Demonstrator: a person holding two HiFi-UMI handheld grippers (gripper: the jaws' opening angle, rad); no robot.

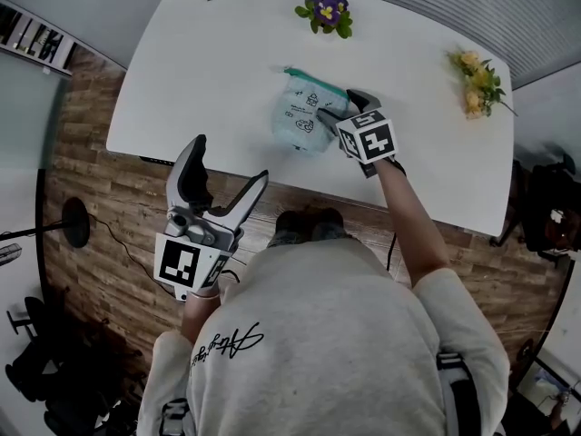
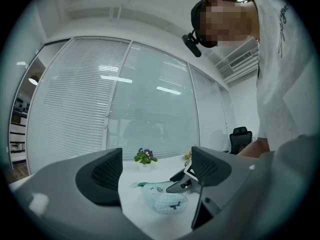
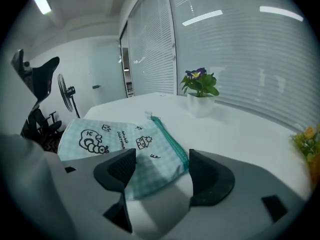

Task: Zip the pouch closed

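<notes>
A pale green checked pouch [image 1: 302, 113] with a teal zipper [image 1: 315, 81] along its far edge lies flat on the white table [image 1: 209, 71]. My right gripper [image 1: 338, 107] points down at the pouch's right end. Seen from the right gripper view, its jaws stand open to either side of the pouch's near corner [image 3: 150, 176] beside the zipper [image 3: 171, 139], and the pads do not press on the fabric. My left gripper [image 1: 227, 166] is held level in front of the table's near edge, open and empty. The left gripper view looks between its jaws at the pouch [image 2: 165, 200].
A purple potted flower [image 1: 327, 12] stands at the table's far edge, and yellow flowers [image 1: 477, 82] lie at the far right. A wooden floor lies below the near edge, with a stand [image 1: 73, 221] on the left and a dark chair [image 1: 549, 212] on the right.
</notes>
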